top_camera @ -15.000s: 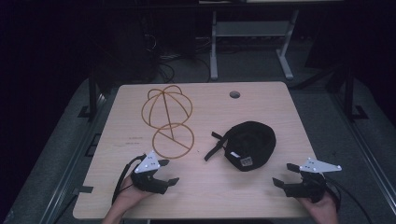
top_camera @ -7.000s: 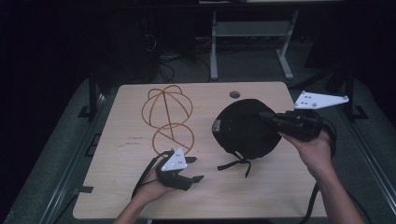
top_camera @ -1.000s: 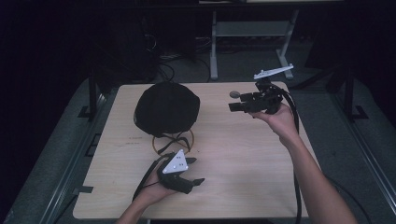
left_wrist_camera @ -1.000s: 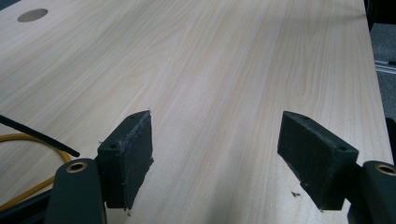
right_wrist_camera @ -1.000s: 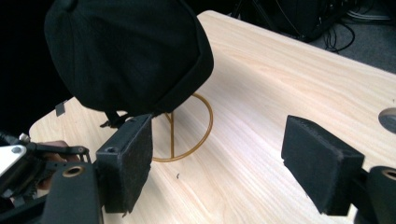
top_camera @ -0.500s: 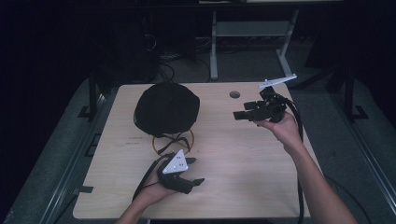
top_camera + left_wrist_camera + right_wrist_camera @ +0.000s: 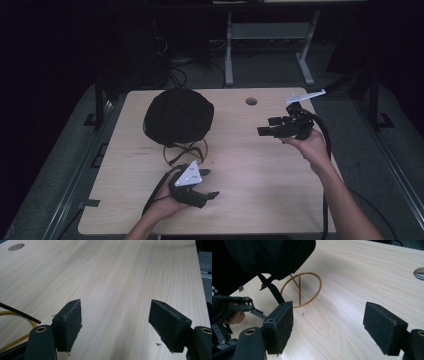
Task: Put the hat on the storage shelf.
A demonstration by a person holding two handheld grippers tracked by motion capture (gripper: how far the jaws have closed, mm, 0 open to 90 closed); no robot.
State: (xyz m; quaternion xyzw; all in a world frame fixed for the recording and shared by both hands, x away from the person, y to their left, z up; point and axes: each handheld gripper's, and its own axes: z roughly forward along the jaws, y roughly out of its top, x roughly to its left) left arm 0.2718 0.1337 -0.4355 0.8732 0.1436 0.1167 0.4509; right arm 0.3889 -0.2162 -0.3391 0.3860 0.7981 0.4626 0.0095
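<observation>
A black cap (image 7: 178,117) sits on a gold wire stand, whose base ring (image 7: 186,151) rests on the table's left half. A black strap (image 7: 274,291) hangs from the cap over the ring (image 7: 300,290). My right gripper (image 7: 266,126) is held above the table's right side and points left at the cap (image 7: 269,255); it (image 7: 329,315) is open with nothing between its pads. My left gripper (image 7: 210,183) rests near the front edge, just in front of the ring. It (image 7: 117,315) is open over bare wood.
The wooden table (image 7: 250,170) has a round cable hole (image 7: 251,101) at its back edge. A bit of gold wire (image 7: 17,314) lies left of the left jaw. The left hand and its gripper (image 7: 232,307) lie to the left in the right gripper view.
The right gripper has sunk and come back toward the person, away from the cap, jaws still wide. The left gripper and the cap have not moved.
</observation>
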